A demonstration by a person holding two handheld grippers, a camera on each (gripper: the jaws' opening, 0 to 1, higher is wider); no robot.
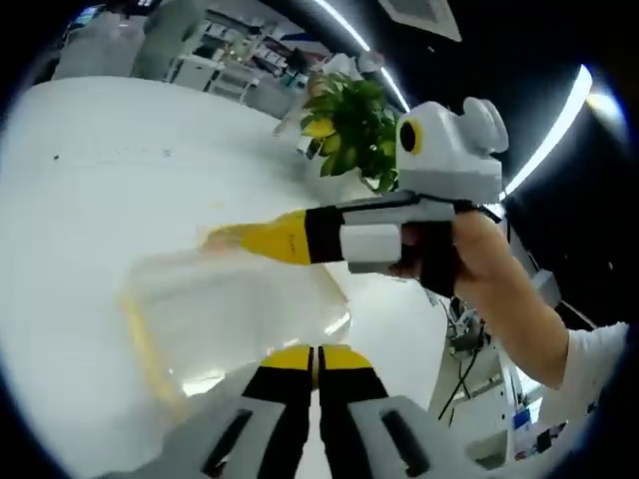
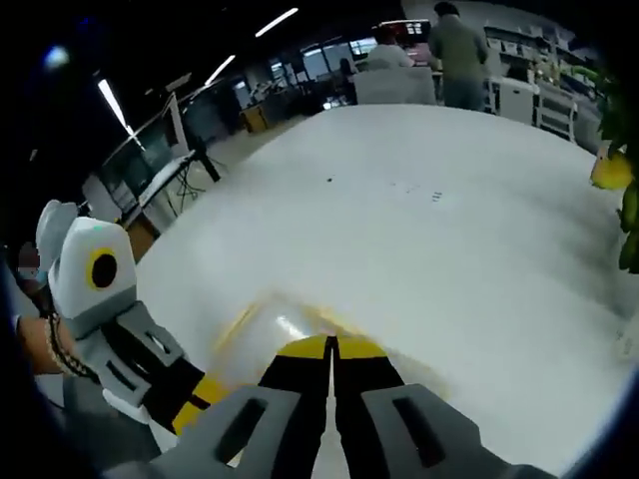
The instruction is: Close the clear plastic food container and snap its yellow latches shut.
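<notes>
The clear plastic container (image 1: pixel 235 304) lies on the white table (image 1: pixel 100 190), blurred, with a yellow edge along its left side. My left gripper (image 1: pixel 318 351) is shut, its yellow tips right at the container's near side. The right gripper (image 1: pixel 240 239) reaches in from the right with a hand (image 1: pixel 479 254) behind it; its shut yellow tips rest at the container's far edge. In the right gripper view, my right gripper (image 2: pixel 332 345) is shut over the blurred container (image 2: pixel 265 324) and its yellow trim. The left gripper (image 2: pixel 195 399) enters from the lower left. Whether any latch is snapped, I cannot tell.
A green plant with yellow leaves (image 1: pixel 354 130) stands at the table's far edge, also seen as the plant (image 2: pixel 621 175) on the right. A person (image 2: pixel 454 50) stands beyond the table (image 2: pixel 429 220). Desks and shelves fill the room behind.
</notes>
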